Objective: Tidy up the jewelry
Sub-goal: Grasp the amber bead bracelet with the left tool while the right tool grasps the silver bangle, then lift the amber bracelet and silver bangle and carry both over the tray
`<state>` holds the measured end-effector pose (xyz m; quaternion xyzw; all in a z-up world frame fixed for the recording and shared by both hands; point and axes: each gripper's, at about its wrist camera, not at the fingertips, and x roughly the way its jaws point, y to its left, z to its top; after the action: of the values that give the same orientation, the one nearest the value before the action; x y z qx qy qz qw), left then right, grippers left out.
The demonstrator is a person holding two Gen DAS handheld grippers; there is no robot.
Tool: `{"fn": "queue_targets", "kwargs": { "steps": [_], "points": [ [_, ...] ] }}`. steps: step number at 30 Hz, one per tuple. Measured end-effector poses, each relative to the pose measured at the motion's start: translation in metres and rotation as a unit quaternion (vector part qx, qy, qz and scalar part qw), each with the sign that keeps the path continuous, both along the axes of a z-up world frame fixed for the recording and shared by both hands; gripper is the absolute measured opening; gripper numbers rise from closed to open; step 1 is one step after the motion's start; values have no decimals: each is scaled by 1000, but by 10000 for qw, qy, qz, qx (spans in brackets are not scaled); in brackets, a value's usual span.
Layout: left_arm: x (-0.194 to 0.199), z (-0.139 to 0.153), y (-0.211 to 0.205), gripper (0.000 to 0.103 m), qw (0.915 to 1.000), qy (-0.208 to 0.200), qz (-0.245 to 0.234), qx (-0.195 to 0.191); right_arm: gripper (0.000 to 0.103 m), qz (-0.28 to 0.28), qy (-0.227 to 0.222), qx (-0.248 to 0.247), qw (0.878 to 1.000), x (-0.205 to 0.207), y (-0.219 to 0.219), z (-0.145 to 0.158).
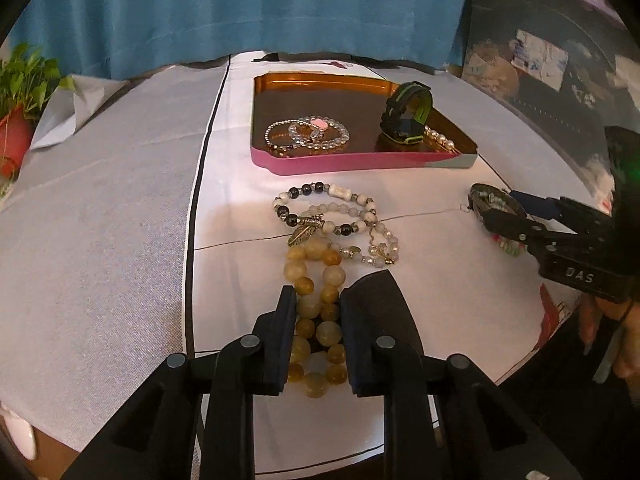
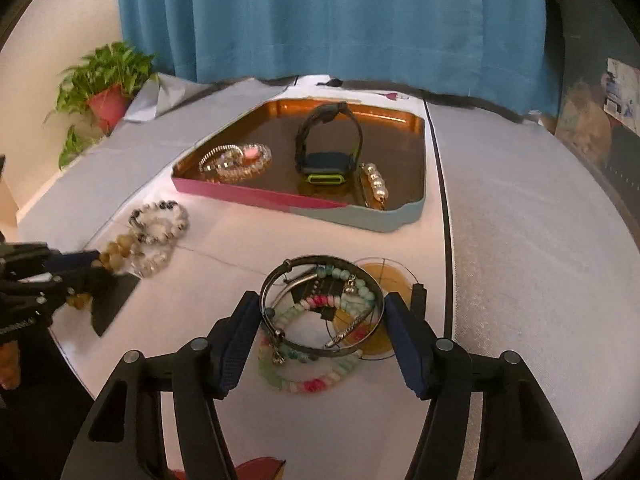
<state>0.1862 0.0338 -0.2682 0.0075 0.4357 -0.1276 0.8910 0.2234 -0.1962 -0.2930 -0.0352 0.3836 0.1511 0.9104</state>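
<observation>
Left wrist view: left gripper narrowed onto yellow bead bracelet, lower centre, long axis along fingers. Right gripper wide open, straddling metal bangle, ungripped. Tray straight ahead, upper centre.

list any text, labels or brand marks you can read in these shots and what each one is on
"DAS" – raised letters on the black body of the right gripper, seen in the left wrist view.
Papers or stickers on the dark cabinet at the far right: print too small and blurred to read.
Watch in the tray: no readable marking.
Nothing else legible.
</observation>
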Motion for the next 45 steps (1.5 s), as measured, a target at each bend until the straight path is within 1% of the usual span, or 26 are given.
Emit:
{"fn": "queue_targets", "kwargs": {
  "steps": [1,2,4,6,10,12,14,17,19,21,25,27,29,31,33,36,38,41,45],
  "points": [
    [0,1,3,17,9999,41,15,-153,63,-19,-58,104,9999,-2,-3,3],
    [0,2,5,9,9996,66,8,-285,63,-54,-149,170,9997,-4,-4,7],
    [-1,3,7,10,9983,153,-43,-564,63,-72,-292,318,9990,-9,-8,15],
    [-4,4,8,10,9974,186,-53,-698,63,-98,-316,435,9985,-13,-12,18],
    [-8,10,13,10,9957,156,8,-912,63,-88,-95,556,9984,-17,-13,13],
    [-10,12,14,10,9949,145,59,-997,63,-45,-31,478,9988,-20,-10,11],
    [-12,14,17,10,9938,127,96,-1102,63,-49,-108,277,9995,-24,-4,11],
    [-15,18,20,10,9918,56,91,-1277,63,48,-172,249,9995,-30,1,12],
    [-20,21,18,10,9924,-14,65,-1231,63,97,-194,307,9993,-33,3,13],
    [-24,25,15,10,9940,-131,118,-1083,63,156,-237,396,9988,-37,4,16],
    [-29,30,4,10,9949,-257,75,-976,64,120,-236,571,9980,-41,1,19],
    [-31,36,-1,10,9942,-293,56,-1034,64,100,-258,552,9981,-42,2,20],
    [-29,42,-6,10,9932,-305,84,-1121,64,166,-271,648,9974,-45,3,24],
    [-25,51,-13,10,9926,-339,31,-1164,64,196,-373,663,9969,-49,6,32],
    [-21,65,-20,10,9925,-474,1,-1130,64,239,-453,748,9959,-52,7,39],
    [-17,81,-28,10,9908,-633,-35,-1197,64,234,-545,705,9957,-54,12,47],
    [-15,93,-32,10,9898,-753,-63,-1205,63,220,-584,785,9950,-55,13,53],
    [-12,106,-38,10,9885,-849,-163,-1239,63,179,-728,755,9943,-57,14,69],
    [-11,118,-47,10,9876,-989,-311,-1177,63,182,-892,772,9929,-58,14,88]
  ]
}}
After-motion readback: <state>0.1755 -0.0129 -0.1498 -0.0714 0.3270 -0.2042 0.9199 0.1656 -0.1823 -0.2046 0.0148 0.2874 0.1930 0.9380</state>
